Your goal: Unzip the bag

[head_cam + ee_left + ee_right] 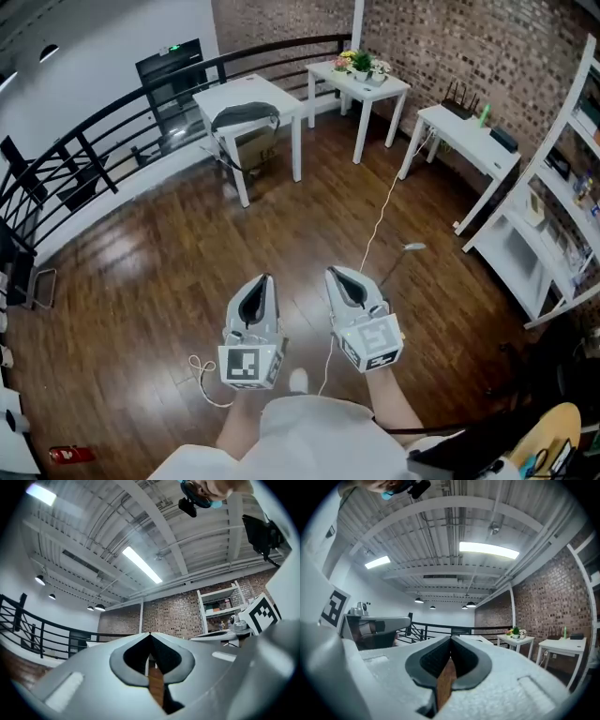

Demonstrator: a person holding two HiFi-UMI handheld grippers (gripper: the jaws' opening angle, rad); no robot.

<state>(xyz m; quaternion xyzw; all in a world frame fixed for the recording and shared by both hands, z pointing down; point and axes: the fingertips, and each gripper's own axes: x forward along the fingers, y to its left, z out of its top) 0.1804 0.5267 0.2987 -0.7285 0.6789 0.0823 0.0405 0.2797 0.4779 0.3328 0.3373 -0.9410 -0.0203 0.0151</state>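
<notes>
The grey bag is in the upper middle of the head view. It sits at the front edge of a big white table, and part of it hangs over the edge. I cannot see its zipper from here. Nothing is touching the bag.

A small white table is just to the right of the big one, and it has flowers on top. Another white table stands by the brick wall further right. A white shelf fills the right side of the frame. A black railing curves along the left side.

The floor is dark wood. A thin white cable runs down the floor from the tables toward the bottom of the frame.

The left gripper and the right gripper are in the lower middle of the frame, side by side and well apart from the bag. Both point up the frame toward the tables. The left gripper's jaws are pressed together with nothing between them. The right gripper's jaws are pressed together too, and they hold nothing.

A small red thing lies on the floor in the lower left corner.
</notes>
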